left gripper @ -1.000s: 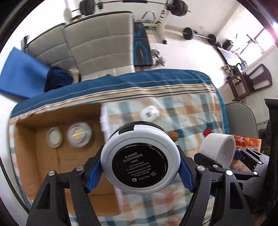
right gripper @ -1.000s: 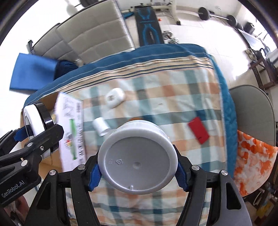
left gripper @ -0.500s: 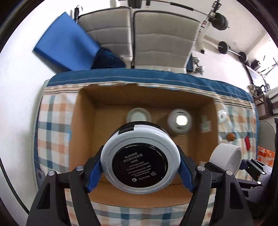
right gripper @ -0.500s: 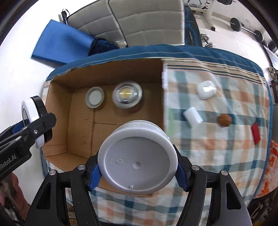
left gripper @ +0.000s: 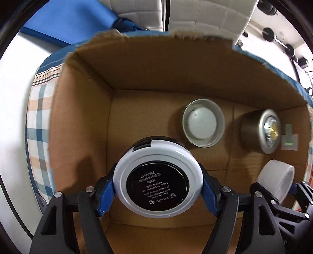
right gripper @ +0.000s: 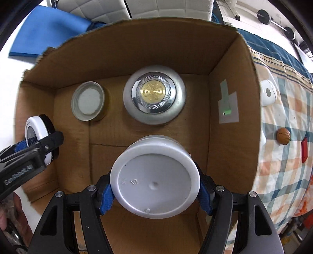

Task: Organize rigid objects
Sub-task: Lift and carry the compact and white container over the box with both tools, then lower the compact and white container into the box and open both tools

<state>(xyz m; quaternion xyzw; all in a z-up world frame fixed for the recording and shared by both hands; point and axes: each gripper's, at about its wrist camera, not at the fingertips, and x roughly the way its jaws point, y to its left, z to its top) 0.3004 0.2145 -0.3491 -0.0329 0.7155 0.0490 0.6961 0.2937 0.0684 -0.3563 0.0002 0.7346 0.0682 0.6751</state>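
Note:
My left gripper (left gripper: 158, 192) is shut on a round white-and-black cosmetics compact (left gripper: 158, 180), held inside the open cardboard box (left gripper: 82, 117) near its left side. My right gripper (right gripper: 155, 190) is shut on a white plastic jar (right gripper: 154, 178), held inside the same box (right gripper: 230, 146) toward its right. On the box floor lie a metal lid (left gripper: 203, 125) (right gripper: 88, 100) and a silver jar with a gold emblem (right gripper: 154, 96) (left gripper: 262, 130). The compact also shows at the left of the right wrist view (right gripper: 39, 138), and the white jar at the right of the left wrist view (left gripper: 277, 180).
Right of the box, on the checked tablecloth (right gripper: 283, 175), lie a white round piece (right gripper: 269, 94), a walnut (right gripper: 283, 136) and a small red piece (right gripper: 304, 149). A blue mat (right gripper: 49, 29) and grey chairs (left gripper: 205, 15) stand behind the table.
Both grippers have swung left from over the tablecloth to the box and moved down into it, each still holding its object. The box now fills both views.

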